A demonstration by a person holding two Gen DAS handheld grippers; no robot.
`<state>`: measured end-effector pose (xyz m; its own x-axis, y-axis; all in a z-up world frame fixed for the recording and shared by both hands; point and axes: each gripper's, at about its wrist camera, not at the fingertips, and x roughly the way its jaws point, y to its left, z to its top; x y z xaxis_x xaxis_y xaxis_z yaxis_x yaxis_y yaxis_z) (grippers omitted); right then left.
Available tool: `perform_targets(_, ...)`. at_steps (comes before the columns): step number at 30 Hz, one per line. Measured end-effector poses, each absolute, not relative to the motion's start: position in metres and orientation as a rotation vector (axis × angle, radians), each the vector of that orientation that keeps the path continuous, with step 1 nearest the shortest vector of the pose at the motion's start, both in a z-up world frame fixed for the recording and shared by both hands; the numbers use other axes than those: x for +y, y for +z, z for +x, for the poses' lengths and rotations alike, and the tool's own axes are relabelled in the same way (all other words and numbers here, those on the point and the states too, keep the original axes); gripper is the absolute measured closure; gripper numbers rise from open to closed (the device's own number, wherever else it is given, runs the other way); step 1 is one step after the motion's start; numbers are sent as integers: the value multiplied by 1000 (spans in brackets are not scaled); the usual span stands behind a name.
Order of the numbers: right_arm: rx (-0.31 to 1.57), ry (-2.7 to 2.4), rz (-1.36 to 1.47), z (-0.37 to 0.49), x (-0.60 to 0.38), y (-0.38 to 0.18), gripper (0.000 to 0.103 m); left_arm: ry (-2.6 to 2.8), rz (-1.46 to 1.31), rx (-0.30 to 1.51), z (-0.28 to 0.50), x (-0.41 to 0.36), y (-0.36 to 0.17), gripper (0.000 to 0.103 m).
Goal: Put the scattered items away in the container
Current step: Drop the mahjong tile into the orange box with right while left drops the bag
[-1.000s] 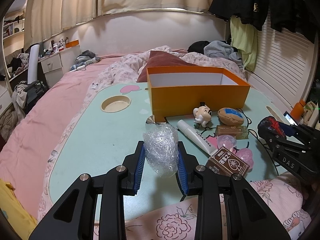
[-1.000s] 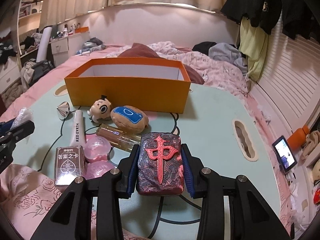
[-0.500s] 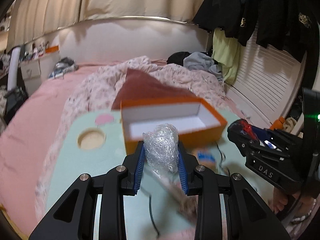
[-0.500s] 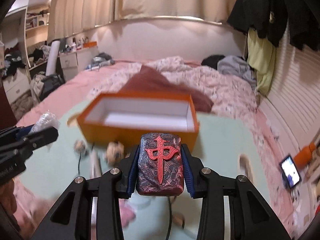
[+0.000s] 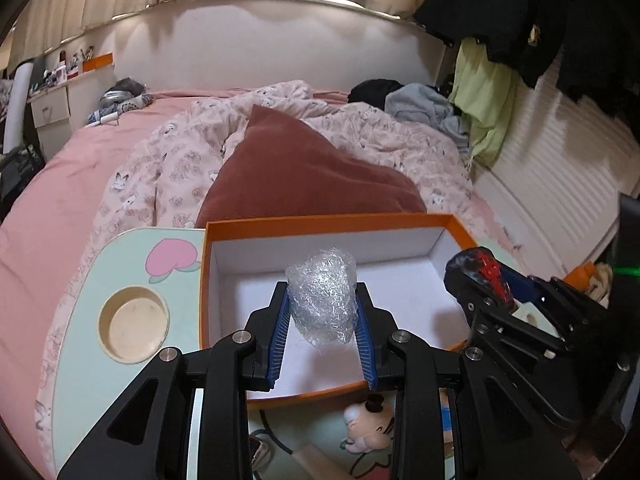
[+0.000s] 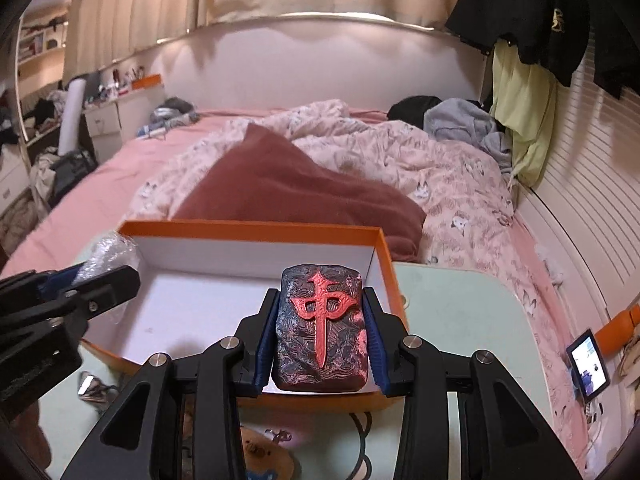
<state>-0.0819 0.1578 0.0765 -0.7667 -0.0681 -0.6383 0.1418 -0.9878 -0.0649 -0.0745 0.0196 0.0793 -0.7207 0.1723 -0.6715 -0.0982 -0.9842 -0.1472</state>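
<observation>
An orange box (image 5: 328, 222) (image 6: 256, 227) with a white, bare inside stands on the pale green table (image 5: 120, 376) (image 6: 464, 320). My left gripper (image 5: 322, 322) is shut on a crumpled wad of clear bubble wrap (image 5: 323, 298), held above the box's left half. My right gripper (image 6: 318, 328) is shut on a dark block with a red character (image 6: 320, 326), held over the box's right front part. Each gripper shows in the other's view: the right gripper (image 5: 480, 276) at the right, the left gripper (image 6: 80, 280) at the left. A small cartoon figurine (image 5: 366, 426) lies before the box.
The table sits on a bed with a pink floral quilt (image 5: 180, 160) and a maroon pillow (image 5: 304, 176) behind the box. A round cup recess (image 5: 133, 322) is left of the box. A black cable (image 6: 360, 420) and other small items lie by the box's front wall. A lit phone (image 6: 588, 362) is at right.
Both grippers have travelled forward and slightly up from above the scattered items to above the orange box, keeping hold of the bubble wrap and the dark block.
</observation>
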Motion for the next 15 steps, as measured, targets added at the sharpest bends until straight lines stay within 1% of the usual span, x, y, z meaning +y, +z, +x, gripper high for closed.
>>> perform_targets(2, 150, -2840, 1045, -86, 159, 71, 65, 2794, -1097, -129, -74, 19, 77, 71)
perform_targets(7, 110, -2836, 1071, -88, 164, 67, 65, 2792, -1111, -182, -76, 12, 74, 69)
perform_targets(9, 98, -2847, 1051, -85, 165, 69, 63, 2801, -1101, -180, -74, 10, 74, 66)
perform_targets(10, 102, -2854, 1047, -83, 164, 71, 56, 2806, -1097, -177, -72, 10, 75, 61)
perform_targets(11, 107, -2861, 1043, -81, 164, 73, 54, 2808, -1095, -175, -70, 10, 75, 55)
perform_targets(12, 104, -2862, 1028, -77, 163, 76, 52, 2805, -1096, -176, -69, 10, 76, 51)
perform_targets(13, 101, -2861, 1011, -74, 163, 79, 52, 2802, -1094, -185, -67, 9, 78, 46)
perform_targets(14, 105, -2862, 999, -71, 162, 82, 52, 2799, -1085, -197, -63, 8, 80, 43)
perform_targets(15, 113, -2865, 987, -67, 161, 84, 52, 2795, -1075, -207, -60, 7, 83, 43)
